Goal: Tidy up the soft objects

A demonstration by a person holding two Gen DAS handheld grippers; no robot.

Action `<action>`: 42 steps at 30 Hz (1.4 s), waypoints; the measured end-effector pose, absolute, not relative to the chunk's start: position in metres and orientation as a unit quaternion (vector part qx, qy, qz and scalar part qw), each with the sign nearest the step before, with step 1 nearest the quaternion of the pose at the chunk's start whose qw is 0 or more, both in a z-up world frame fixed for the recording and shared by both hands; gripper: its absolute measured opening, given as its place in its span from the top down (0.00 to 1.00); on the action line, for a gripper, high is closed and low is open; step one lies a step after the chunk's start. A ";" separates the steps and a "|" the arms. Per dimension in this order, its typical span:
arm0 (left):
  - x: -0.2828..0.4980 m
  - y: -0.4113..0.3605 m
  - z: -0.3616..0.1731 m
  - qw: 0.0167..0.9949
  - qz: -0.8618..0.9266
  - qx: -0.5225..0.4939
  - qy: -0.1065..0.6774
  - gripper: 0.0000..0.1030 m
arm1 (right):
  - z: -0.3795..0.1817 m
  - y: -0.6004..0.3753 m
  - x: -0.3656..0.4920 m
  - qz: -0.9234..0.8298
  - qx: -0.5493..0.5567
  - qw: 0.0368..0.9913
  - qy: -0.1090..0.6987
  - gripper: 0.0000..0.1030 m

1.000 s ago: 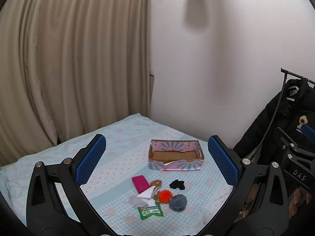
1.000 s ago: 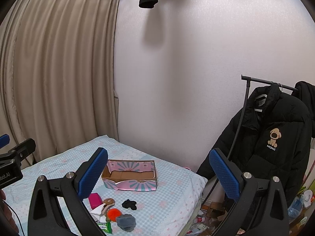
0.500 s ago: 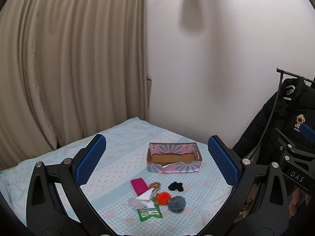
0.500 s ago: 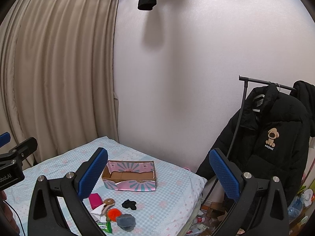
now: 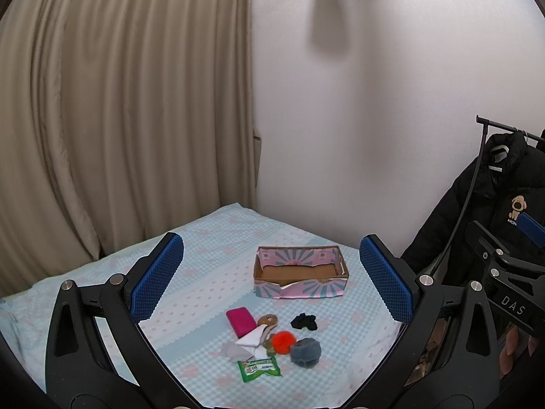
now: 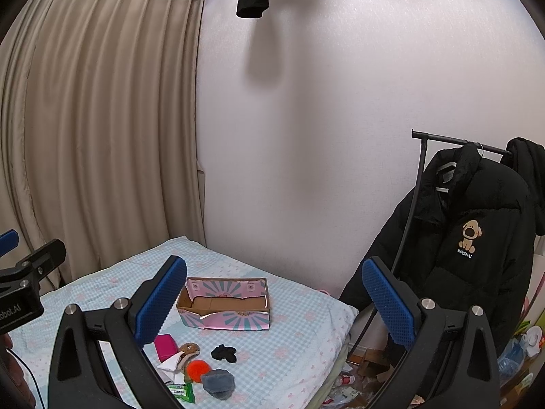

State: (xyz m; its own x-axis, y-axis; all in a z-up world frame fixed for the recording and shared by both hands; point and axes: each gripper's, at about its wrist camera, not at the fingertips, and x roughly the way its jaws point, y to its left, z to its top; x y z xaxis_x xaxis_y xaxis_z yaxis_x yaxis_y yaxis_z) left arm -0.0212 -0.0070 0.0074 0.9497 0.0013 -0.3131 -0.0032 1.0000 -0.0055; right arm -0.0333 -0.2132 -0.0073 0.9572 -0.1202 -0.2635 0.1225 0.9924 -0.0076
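Observation:
An open pink and teal cardboard box (image 5: pixel 299 274) (image 6: pixel 226 310) stands on the blue checked bed (image 5: pixel 211 272). In front of it lie small soft things: a magenta pad (image 5: pixel 240 321), a brown scrunchie (image 5: pixel 267 320), a black scrunchie (image 5: pixel 304 322) (image 6: pixel 223 353), an orange pompom (image 5: pixel 282 339) (image 6: pixel 197 368), a grey fuzzy ball (image 5: pixel 305 352) (image 6: pixel 218 382), white cloths (image 5: pixel 250 341) and a green packet (image 5: pixel 259 369). My left gripper (image 5: pixel 272 281) is open and empty, held high above the bed. My right gripper (image 6: pixel 274 303) is open and empty too.
Beige curtains (image 5: pixel 119 119) hang behind the bed on the left, a white wall on the right. A clothes rack with a black jacket (image 6: pixel 470 238) stands right of the bed. Clutter lies on the floor (image 6: pixel 357 371) past the bed's right edge.
Both grippers have tilted slightly upward, so the bed and objects sit a little lower in view. Nothing was grasped or moved.

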 end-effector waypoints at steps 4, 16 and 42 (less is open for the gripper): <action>-0.021 -0.008 0.007 0.987 0.001 -0.003 0.158 0.01 | -0.008 -0.214 -0.034 -0.061 0.007 0.989 0.133 0.00; -0.022 -0.009 0.006 0.988 -0.007 -0.002 0.155 0.01 | -0.009 -0.214 -0.040 -0.070 0.008 0.989 0.129 0.00; -0.029 -0.012 0.001 0.988 -0.011 -0.003 0.153 0.01 | -0.011 -0.216 -0.043 -0.075 0.015 0.989 0.126 0.00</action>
